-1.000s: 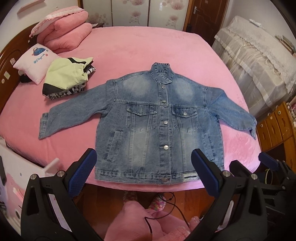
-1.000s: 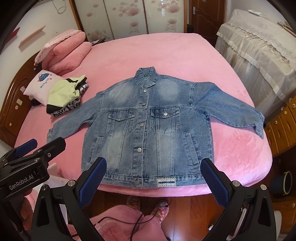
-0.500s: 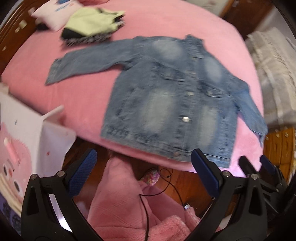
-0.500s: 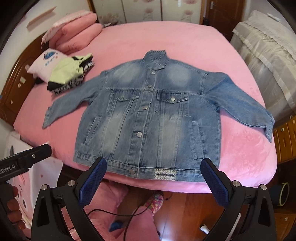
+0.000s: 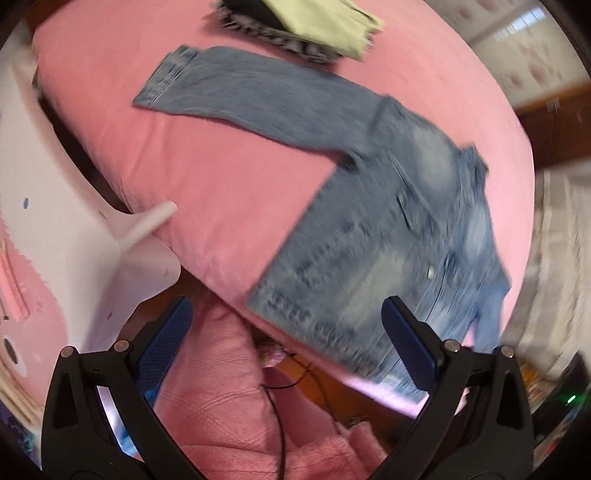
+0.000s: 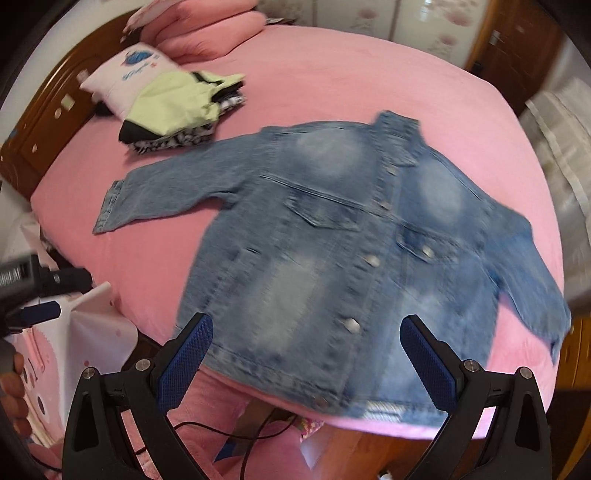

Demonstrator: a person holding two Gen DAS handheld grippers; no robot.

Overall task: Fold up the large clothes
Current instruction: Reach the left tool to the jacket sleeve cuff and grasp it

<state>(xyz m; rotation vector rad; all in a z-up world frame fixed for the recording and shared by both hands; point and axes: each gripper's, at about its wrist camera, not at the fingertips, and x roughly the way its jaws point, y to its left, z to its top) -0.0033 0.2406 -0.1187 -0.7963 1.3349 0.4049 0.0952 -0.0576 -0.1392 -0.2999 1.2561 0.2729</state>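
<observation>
Denim jacket [image 6: 332,266] lying spread, frame centre, on pink bed [image 6: 332,85]; left gripper [image 5: 288,339] and right gripper [image 6: 306,354] hovering wide, empty, lower frame.

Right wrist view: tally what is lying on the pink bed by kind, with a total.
Denim jacket, spread flat: 1
Stack of folded clothes, pale green piece on top: 1
White printed cushion: 1
Pink pillows at the headboard: 2
Total: 5
Both grippers, left and right, are open and hold nothing.
</observation>
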